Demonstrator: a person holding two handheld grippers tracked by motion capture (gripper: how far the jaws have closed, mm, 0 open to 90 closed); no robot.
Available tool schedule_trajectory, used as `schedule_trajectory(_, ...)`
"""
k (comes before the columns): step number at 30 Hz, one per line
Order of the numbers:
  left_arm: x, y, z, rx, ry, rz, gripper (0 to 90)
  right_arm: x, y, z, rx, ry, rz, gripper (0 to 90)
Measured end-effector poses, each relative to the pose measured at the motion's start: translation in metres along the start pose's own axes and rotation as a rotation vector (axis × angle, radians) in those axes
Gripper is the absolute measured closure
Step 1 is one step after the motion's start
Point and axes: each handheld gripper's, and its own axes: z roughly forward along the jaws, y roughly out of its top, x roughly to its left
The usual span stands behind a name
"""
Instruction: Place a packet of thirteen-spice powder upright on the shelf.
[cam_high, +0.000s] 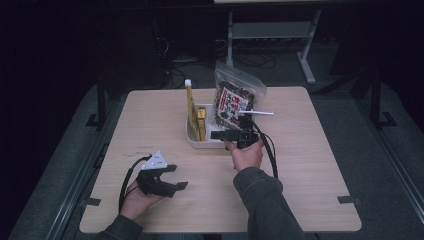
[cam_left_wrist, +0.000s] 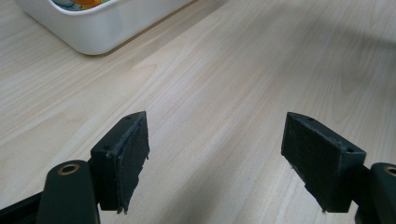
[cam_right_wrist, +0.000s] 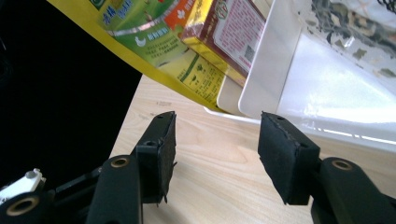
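Dark floor and cables surround our bench (cam_high: 150, 120), a pale wooden top carrying one white tray (cam_high: 192, 136) a little beyond its centre, nearer the far edge.

We see three things standing in the tray. Largest is a clear bag (cam_high: 234, 97) of dark dried pieces, leaning at the tray's right end and rising well above its rim. We judge it light, crinkly and slippery, its contents easy to crush, so we would take it by the flat sealed top and not squeeze the middle. At the left end stands a tall yellow pouch (cam_high: 190, 102), soft-sided and likely floppy, best pinched near its upper edge. Beside it sits a small box (cam_high: 201, 122), stiff card that should take a firm grip across its narrow faces.

Our right hand-held gripper (cam_high: 223, 134) hovers at the tray's near wall, jaws parted with nothing between them; in its own view the pads frame the tray rim (cam_right_wrist: 261, 74) and the pouch (cam_right_wrist: 154, 37) above it.

Our left hand-held gripper (cam_high: 176, 176) rests toward the near left corner, jaws wide and empty over bare wood, well apart from the tray.
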Motion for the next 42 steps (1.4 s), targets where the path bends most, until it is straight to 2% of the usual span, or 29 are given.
schedule_trajectory(12, 0.000, 0.000, -0.001, -0.001, 0.010, -0.001, 21.5, -0.008, -0.007, -0.008, 0.004, 0.020, -0.001, 45.1)
schedule_trajectory(27, 0.000, 0.000, -0.001, 0.004, 0.013, -0.002, 20.5, -0.020, -0.020, -0.013, 0.035, 0.038, 0.001, 43.8)
schedule_trajectory(42, 0.000, 0.000, 0.000, 0.008, 0.010, -0.003, 19.5, -0.042, -0.036, -0.029, 0.045, 0.045, 0.023, 42.1)
